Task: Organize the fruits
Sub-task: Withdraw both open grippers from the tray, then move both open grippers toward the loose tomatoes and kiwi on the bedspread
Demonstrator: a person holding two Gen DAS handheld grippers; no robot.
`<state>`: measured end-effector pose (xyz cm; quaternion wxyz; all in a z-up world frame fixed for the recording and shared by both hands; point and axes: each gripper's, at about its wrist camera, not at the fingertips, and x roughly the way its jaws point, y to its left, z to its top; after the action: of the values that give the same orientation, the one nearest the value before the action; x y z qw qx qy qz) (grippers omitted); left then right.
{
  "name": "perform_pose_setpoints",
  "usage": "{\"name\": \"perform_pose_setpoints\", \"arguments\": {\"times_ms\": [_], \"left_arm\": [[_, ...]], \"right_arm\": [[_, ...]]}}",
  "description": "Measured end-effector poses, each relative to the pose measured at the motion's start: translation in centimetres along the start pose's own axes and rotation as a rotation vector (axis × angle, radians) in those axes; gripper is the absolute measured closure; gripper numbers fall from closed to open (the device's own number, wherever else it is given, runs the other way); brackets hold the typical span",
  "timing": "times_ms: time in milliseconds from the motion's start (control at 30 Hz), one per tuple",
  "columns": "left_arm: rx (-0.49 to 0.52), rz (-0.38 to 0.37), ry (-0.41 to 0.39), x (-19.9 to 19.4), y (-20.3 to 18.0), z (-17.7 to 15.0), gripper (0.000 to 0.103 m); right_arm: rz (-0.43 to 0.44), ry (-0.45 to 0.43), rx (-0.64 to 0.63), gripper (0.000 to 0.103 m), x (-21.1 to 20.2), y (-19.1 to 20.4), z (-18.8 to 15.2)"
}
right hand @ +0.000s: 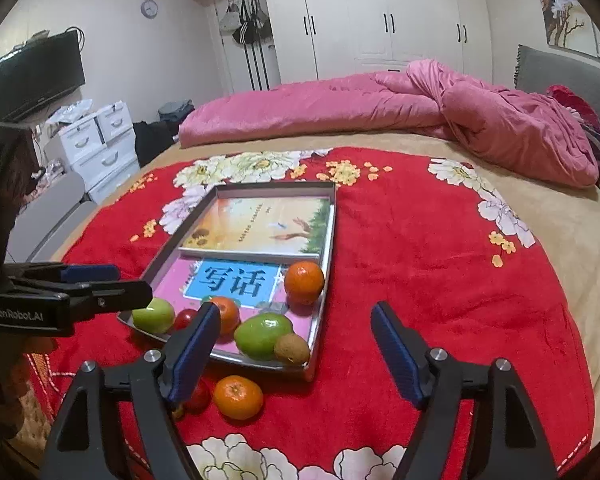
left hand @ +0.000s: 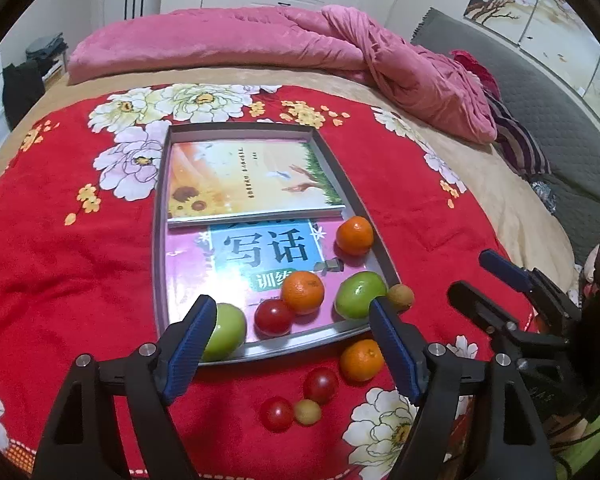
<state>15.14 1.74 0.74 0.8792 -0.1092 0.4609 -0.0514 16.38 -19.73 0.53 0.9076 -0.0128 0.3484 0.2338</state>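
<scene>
A silver tray (left hand: pixel 159 240) lined with two books lies on the red floral blanket. Its near end holds two green fruits (left hand: pixel 358 294) (left hand: pixel 230 330), two oranges (left hand: pixel 302 292) (left hand: pixel 354 235) and a red tomato (left hand: pixel 273 317). A small brown fruit (left hand: pixel 401 296) sits at the tray's right corner. On the blanket in front lie an orange (left hand: pixel 361 360), two tomatoes (left hand: pixel 320 385) and a small yellowish fruit (left hand: pixel 307 411). My left gripper (left hand: pixel 291 307) hovers open above the tray's near edge, holding nothing. My right gripper (right hand: pixel 296 312) is open and empty, above the tray's near corner (right hand: pixel 308 368).
A rolled pink duvet (left hand: pixel 260 44) lies across the far side of the bed, and a grey headboard (left hand: pixel 540 112) runs along the right. White drawers (right hand: pixel 100 144) and a wall television (right hand: pixel 36 74) stand to the left. The right gripper (left hand: pixel 470 276) appears beside the tray.
</scene>
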Motion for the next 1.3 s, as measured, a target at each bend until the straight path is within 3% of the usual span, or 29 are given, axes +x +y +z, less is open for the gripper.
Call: {"name": "perform_pose_setpoints", "arguments": {"times_ms": [400,567,1300], "left_arm": [[-0.001,0.039,-0.008,-1.3,1.1,-1.0,0.023],[-0.021,0.047,-0.003,-1.4,1.6,-1.5,0.023],[-0.026,-0.010,0.028,-1.7,2.6,-4.4,0.020]], "right_arm": [[0.042,-0.011,-0.042,0.021,-1.2,2.3,-0.1],[0.061,-0.011,-0.065,0.013,-1.4,3.5,-0.4],[0.127,0.061,-0.099,0.012,-0.4,6.5,-2.5]]}}
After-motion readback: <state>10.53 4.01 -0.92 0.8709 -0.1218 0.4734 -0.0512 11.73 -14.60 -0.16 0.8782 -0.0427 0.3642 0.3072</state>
